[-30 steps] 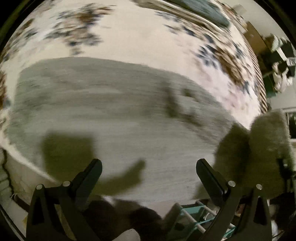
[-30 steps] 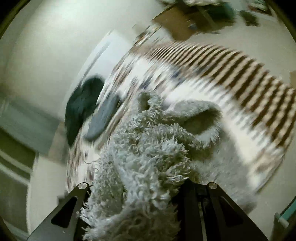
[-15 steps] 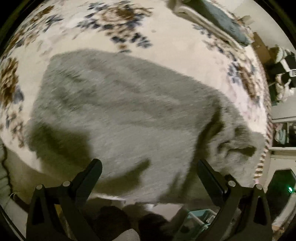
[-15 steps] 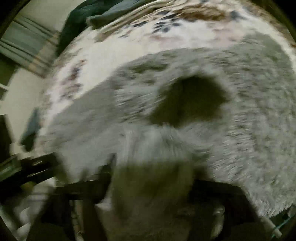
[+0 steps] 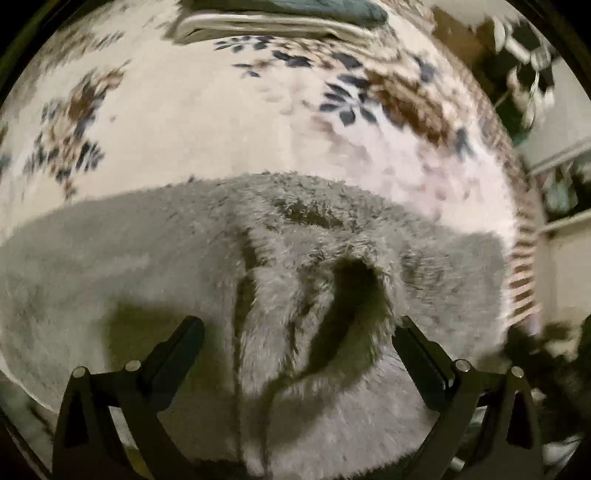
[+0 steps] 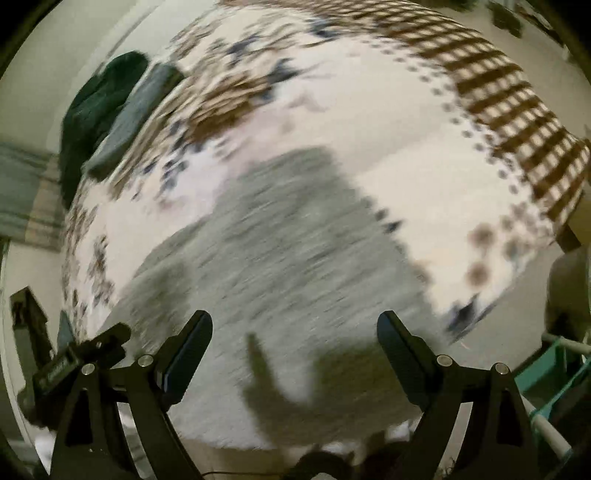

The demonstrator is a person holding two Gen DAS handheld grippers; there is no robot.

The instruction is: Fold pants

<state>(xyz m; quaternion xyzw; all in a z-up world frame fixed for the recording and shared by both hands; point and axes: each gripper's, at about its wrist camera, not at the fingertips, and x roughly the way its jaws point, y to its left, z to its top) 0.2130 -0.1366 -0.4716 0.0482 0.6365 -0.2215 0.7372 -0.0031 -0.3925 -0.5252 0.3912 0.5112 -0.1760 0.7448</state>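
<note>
The grey fluffy pants (image 5: 303, 258) lie spread on a floral bedspread (image 5: 207, 122). In the left wrist view a folded-over end with a dark opening (image 5: 351, 295) rests on top of them, right in front of my left gripper (image 5: 299, 332), which is open and empty just above the cloth. In the right wrist view the pants (image 6: 280, 251) show blurred across the middle. My right gripper (image 6: 295, 332) is open and empty above them. The left gripper's body (image 6: 74, 362) shows at the lower left there.
Dark folded clothes (image 6: 110, 110) lie at the far edge of the bed; they also show in the left wrist view (image 5: 295, 14). The bedspread has a brown checked border (image 6: 517, 103). A teal rack (image 6: 554, 387) stands beside the bed at the lower right.
My right gripper has let go of the pants end, opened and pulled back. That end now lies folded over on the pants. My left gripper stayed open and moved over the fold.
</note>
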